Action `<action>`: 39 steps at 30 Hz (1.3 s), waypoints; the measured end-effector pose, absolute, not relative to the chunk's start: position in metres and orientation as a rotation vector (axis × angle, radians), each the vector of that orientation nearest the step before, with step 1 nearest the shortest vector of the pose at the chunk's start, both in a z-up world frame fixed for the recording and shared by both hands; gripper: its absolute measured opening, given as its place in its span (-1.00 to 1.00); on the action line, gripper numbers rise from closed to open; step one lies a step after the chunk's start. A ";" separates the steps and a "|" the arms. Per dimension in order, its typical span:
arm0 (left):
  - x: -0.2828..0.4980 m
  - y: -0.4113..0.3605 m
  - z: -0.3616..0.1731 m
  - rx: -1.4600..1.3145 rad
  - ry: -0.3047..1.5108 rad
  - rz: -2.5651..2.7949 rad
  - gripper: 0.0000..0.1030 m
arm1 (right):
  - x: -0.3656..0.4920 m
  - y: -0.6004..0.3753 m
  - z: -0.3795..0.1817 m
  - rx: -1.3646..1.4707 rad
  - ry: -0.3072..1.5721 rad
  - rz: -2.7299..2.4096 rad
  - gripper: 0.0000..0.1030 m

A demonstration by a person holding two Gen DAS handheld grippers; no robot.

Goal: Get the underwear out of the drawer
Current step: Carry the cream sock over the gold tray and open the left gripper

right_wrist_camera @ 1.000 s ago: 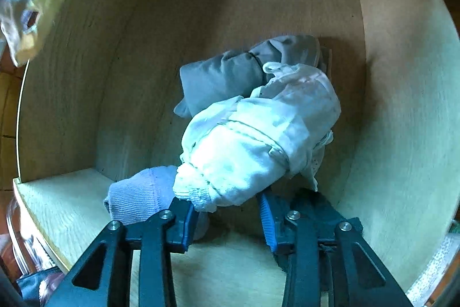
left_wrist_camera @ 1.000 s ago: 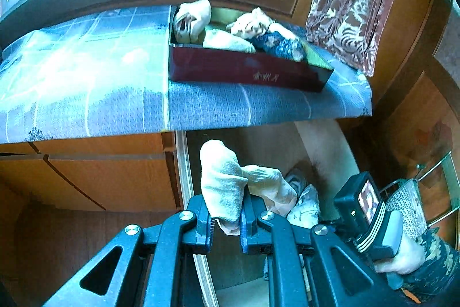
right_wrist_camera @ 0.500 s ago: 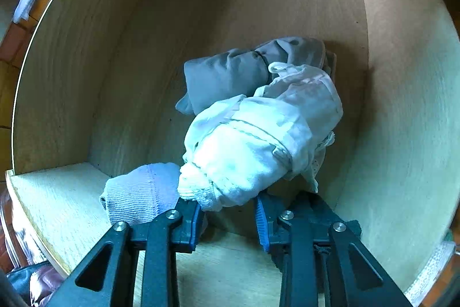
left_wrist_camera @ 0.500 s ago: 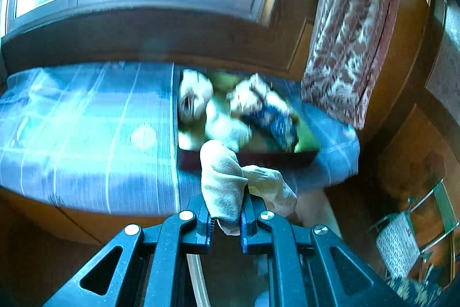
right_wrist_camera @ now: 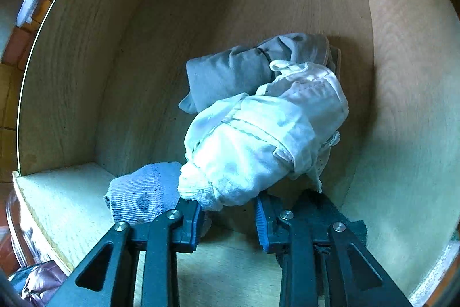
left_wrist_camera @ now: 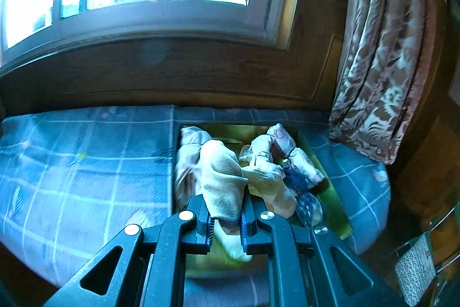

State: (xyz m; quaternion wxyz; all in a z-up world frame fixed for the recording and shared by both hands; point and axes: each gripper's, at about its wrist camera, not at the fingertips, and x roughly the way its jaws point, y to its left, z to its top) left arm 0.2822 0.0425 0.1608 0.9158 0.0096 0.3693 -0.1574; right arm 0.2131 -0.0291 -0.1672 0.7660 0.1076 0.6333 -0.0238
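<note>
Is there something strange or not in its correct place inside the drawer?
Nothing stands out. In the wooden drawer lie only three rolled garments: a white bundle resting on a grey one, and a bluish ribbed one beside the right gripper. Nothing looks torn or spilled.

**Left gripper clamped, right gripper partly spread**

The left gripper (left_wrist_camera: 227,223) points forward and downward, its jaws pressed tight on a cream rolled garment (left_wrist_camera: 222,180) that sticks up between them. The right gripper (right_wrist_camera: 228,217) points steeply down, jaws partly apart, the white bundle (right_wrist_camera: 258,140) lying at their tips; whether they pinch it cannot be told.
</note>
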 end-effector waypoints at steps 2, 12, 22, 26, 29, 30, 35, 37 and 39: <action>0.306 0.027 0.148 0.049 0.778 -0.303 -0.76 | 0.214 -0.031 -0.168 0.249 1.380 -0.044 -0.42; 0.389 -0.009 0.073 0.088 0.913 -0.240 -0.69 | 0.217 -0.045 -0.175 0.309 1.412 -0.008 -0.45; 0.386 -0.005 0.058 0.032 0.926 -0.244 -0.21 | 0.223 -0.055 -0.182 0.344 1.421 0.005 -0.47; 0.373 0.008 0.072 0.002 0.890 -0.243 -0.09 | 0.221 -0.055 -0.182 0.335 1.419 0.004 -0.47; 0.367 0.012 0.079 -0.006 0.879 -0.243 -0.08 | 0.221 -0.053 -0.182 0.329 1.417 0.000 -0.47; 0.362 0.014 0.082 -0.005 0.871 -0.234 -0.08 | 0.220 -0.052 -0.181 0.330 1.414 -0.003 -0.47; 0.336 0.026 0.093 -0.013 0.833 -0.235 -0.08 | 0.218 -0.047 -0.181 0.322 1.407 -0.007 -0.48; 0.325 0.033 0.095 -0.022 0.824 -0.232 -0.07 | 0.218 -0.046 -0.179 0.324 1.409 -0.003 -0.48; 0.313 0.040 0.096 -0.030 0.820 -0.229 -0.07 | 0.217 -0.046 -0.179 0.333 1.408 0.000 -0.48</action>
